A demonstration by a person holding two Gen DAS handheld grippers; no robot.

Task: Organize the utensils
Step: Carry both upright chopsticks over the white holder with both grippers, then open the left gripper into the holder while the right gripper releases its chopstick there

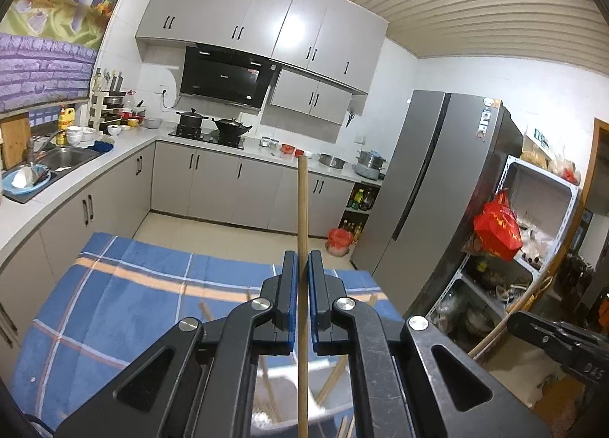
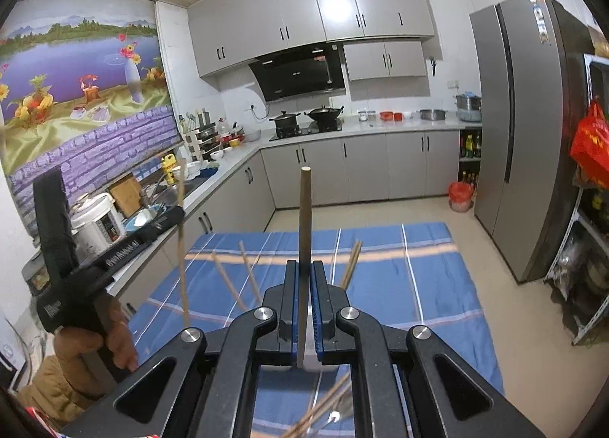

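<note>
Each gripper carries one wooden chopstick. The left gripper (image 1: 302, 259) is clamped on a chopstick (image 1: 302, 206) that runs straight up between its blue pads, its blunt end standing well above the jaws and its lower length passing down behind the gripper body. The right gripper (image 2: 304, 268) is likewise closed on its own chopstick (image 2: 304, 217), held upright, with the bottom end showing just below the pads. Both sticks are pinched partway along the shaft, not at a tip, which judging by the pose keeps them from swinging and leaves a free end to guide downward.

In the right wrist view the left gripper's chopstick (image 2: 182, 247) appears as a thin blurred line beside the person's hand (image 2: 114, 339) on the handle, so the two sticks are well apart, one to each side.

Below them lies the blue plaid cloth (image 1: 114, 285) that covers the counter, with several loose chopsticks (image 2: 243, 278) scattered across it at odd angles; more (image 2: 352, 263) lie just right of the jaws. A pale container (image 1: 274, 373) sits beneath the left gripper with stick ends in or beside it; which of the two cannot be told. It seems the likely place for collecting them, and with sticks remaining on the cloth the sorting looks only partly done.
</note>
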